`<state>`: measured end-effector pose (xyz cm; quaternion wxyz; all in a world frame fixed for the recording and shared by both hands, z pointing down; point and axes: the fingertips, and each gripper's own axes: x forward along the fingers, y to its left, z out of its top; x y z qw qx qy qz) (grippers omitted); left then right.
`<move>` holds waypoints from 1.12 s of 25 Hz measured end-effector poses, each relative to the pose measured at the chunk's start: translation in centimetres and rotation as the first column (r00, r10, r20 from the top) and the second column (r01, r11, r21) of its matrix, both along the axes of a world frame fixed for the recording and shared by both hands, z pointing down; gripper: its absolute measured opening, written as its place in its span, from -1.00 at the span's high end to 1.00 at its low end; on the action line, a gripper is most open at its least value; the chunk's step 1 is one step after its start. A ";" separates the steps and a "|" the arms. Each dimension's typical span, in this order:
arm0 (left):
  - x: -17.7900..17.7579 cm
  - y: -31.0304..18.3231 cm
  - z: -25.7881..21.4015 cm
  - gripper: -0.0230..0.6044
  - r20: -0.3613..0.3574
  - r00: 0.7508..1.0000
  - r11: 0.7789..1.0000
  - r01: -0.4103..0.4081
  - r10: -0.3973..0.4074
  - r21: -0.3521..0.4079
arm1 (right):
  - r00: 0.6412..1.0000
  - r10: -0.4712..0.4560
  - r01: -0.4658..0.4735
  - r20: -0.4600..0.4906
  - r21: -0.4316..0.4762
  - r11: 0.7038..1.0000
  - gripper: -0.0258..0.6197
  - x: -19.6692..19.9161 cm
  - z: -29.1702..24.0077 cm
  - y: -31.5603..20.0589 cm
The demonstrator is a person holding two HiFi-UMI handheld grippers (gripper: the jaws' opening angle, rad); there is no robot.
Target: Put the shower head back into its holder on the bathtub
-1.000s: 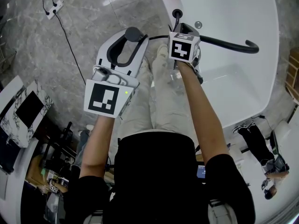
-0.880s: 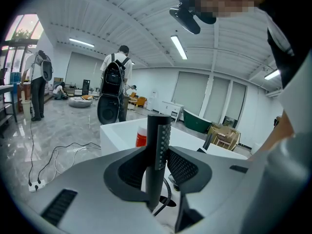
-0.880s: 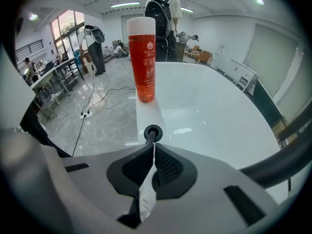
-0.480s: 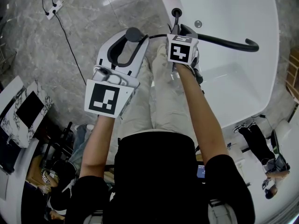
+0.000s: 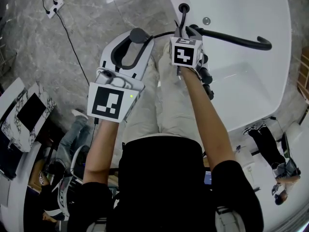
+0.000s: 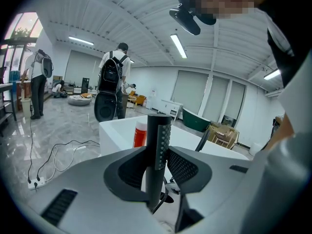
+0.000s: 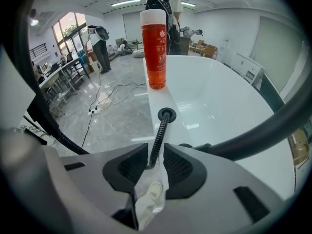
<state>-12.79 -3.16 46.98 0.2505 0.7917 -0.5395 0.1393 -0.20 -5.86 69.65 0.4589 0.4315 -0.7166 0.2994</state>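
Shower head (image 6: 158, 147): not yet docked; clenched upright between the left fingers (image 6: 183, 167), short of the tub (image 6: 116, 133). Hose (image 7: 159, 141) pinched between the right fingers (image 7: 129, 165), running from their tips to the holder (image 7: 166, 114) just ahead. Left to do, apparently: carrying the head over and seating it.

The bathtub (image 5: 251, 81) lies ahead to my right. My left gripper (image 6: 157, 155), left of the bathtub, has the shower head (image 6: 158, 130) upright between its jaws. My right gripper (image 7: 156, 152) clasps the hose (image 7: 160, 130), which runs forward into a hole (image 7: 166, 114) in the rim; a bottle (image 7: 154, 48) stands behind it.
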 end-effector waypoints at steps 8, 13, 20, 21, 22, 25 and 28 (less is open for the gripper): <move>0.3 0.7 1.2 0.47 -0.004 1.000 1.000 0.001 -0.001 -0.018 | 1.000 -0.004 0.004 -0.018 -0.015 1.000 0.61 0.2 1.5 0.6; 0.1 0.8 1.8 0.47 -0.007 1.000 1.000 0.003 -0.003 -0.025 | 1.000 0.008 -0.009 -0.028 -0.016 1.000 0.61 -0.1 2.1 0.5; -0.2 0.9 2.3 0.47 -0.010 1.000 0.999 0.003 -0.003 -0.035 | 0.997 0.036 -0.037 -0.073 -0.009 0.999 0.61 -0.2 2.5 -0.3; -0.3 0.9 2.3 0.47 -0.009 1.000 0.999 0.004 -0.004 -0.035 | 0.996 0.037 -0.038 -0.082 -0.009 0.999 0.62 -0.2 2.5 -0.4; -0.3 0.9 2.3 0.47 -0.008 1.000 0.999 0.004 -0.004 -0.035 | 0.995 0.039 -0.040 -0.092 -0.010 0.999 0.62 -0.2 2.6 -0.5; -0.3 0.9 2.5 0.47 -0.008 1.000 0.999 0.006 -0.006 -0.037 | 0.992 0.052 -0.054 -0.114 -0.016 0.998 0.63 0.0 2.9 -0.5; -0.3 1.0 2.7 0.47 -0.008 1.000 0.999 0.006 -0.006 -0.038 | 0.990 0.066 -0.068 -0.126 -0.010 0.998 0.69 0.3 2.9 -0.6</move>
